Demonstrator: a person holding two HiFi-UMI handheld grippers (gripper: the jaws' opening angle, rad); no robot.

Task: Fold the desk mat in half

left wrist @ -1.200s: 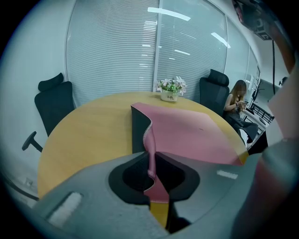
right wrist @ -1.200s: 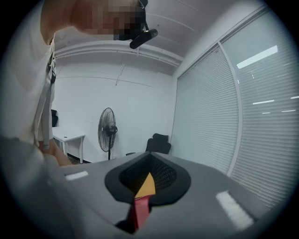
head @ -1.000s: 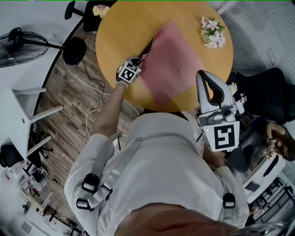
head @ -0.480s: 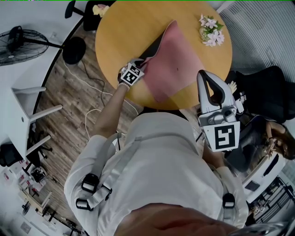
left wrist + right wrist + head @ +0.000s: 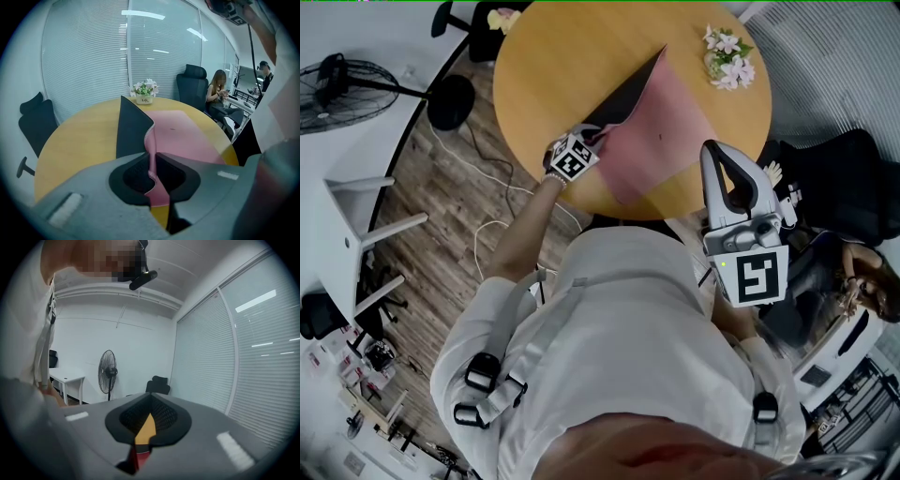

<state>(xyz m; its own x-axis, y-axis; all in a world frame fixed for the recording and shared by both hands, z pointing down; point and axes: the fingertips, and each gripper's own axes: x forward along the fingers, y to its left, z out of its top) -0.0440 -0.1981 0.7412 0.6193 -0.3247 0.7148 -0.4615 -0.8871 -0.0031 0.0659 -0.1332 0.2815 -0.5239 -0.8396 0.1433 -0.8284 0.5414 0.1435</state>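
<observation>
Your left tongs (image 5: 596, 141) are clamped on the left edge of the desk mat (image 5: 666, 131), holding it raised off the desk (image 5: 544, 75) so it can swing rightward. Your right tongs (image 5: 722, 159), closed and empty, wait clear near you.

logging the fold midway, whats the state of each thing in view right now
desk mat: left edge lifted off the table, dark underside showing, not yet folded over
left gripper: shut on the desk mat's edge
right gripper: jaws together, nothing held, off the table
flower pot: upright on the table, apart from the mat
fan: standing upright; spinning or not, cannot tell
</observation>
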